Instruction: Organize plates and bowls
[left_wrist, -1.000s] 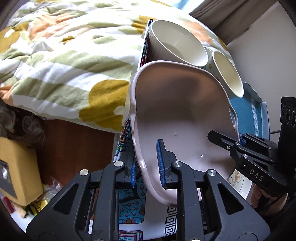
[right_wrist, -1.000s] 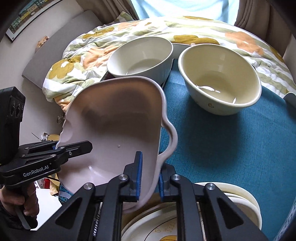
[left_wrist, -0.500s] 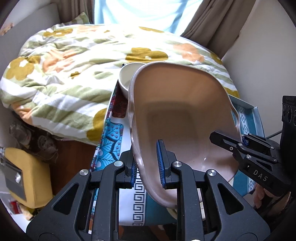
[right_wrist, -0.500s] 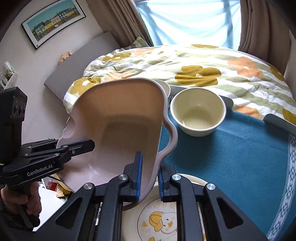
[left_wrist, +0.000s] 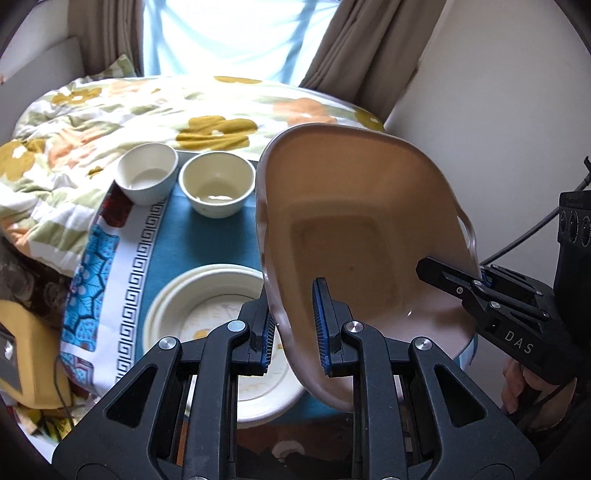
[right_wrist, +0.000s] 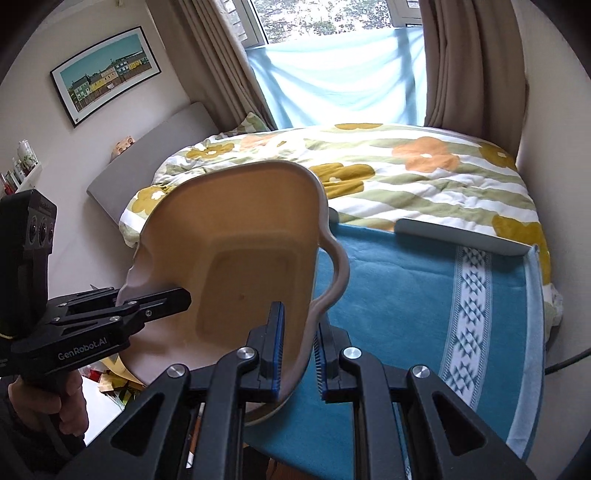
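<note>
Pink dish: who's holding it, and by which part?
Both. The left gripper and right gripper each clamp the rim of the tilted pink dish on opposite sides, lifted off the table.

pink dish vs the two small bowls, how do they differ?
The pink dish is held tilted off the table, a tool clamped on each side; the small bowls sit upright on the blue cloth. The pink dish is squarish with handle loops; the small bowls are round and cream. All are empty.

Pink dish (left_wrist: 362, 229), cream bowls (left_wrist: 218, 188), teal cloth (right_wrist: 399, 295), floral quilt (right_wrist: 406, 170).
</note>
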